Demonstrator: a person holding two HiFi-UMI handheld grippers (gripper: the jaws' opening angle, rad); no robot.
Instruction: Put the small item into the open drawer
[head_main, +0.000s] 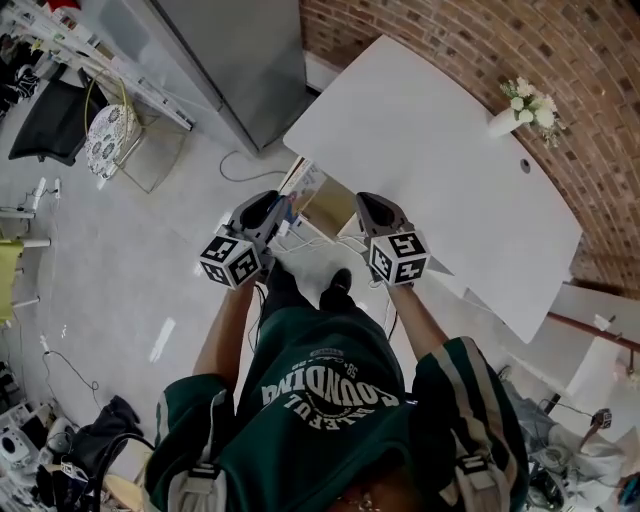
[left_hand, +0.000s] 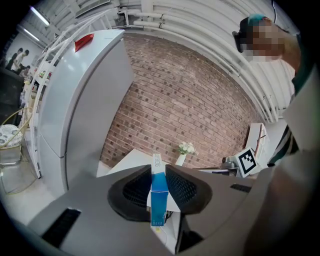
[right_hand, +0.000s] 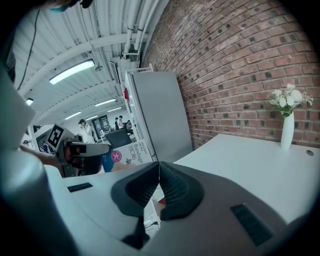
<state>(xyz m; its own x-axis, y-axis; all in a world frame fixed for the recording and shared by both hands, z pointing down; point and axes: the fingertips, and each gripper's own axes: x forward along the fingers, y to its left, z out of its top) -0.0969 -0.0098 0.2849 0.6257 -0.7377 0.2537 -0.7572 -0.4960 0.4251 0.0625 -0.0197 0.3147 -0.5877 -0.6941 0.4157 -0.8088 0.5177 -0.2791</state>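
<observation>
- Nearest, at the foot of the head view: a person in a dark green sweatshirt (head_main: 330, 400) with white lettering, both forearms stretched forward over a pale floor (head_main: 130, 290)
- In the left hand, the left gripper (left_hand: 159, 172), jaws closed tight on a small blue box (left_hand: 158, 197) standing upright between the ribbed black pads, its white top edge poking out beyond the tips
- In the right hand, the right gripper (right_hand: 158, 172), jaws pressed together with nothing between them
- Side by side in the head view, each gripper's marker cube turned back toward the body, noses pointing at the table edge
- Between and just ahead of the two noses, the open drawer (head_main: 335, 210), tan inside, set under the near edge of the table; box held in the air near the drawer's left side, not inside it
- Beyond the drawer, a large white table (head_main: 450, 150), its top bare apart from a white vase (head_main: 508, 120) of white flowers at the far corner
- Behind the table, a red brick wall (head_main: 500, 40)
- To the left of the table, a tall grey cabinet (head_main: 240, 60) against the wall
- Farther left on the floor, a chair with a patterned seat (head_main: 108, 140), with cables and dark bags scattered about
- Far off in the right gripper view, a few people standing under ceiling strip lights
</observation>
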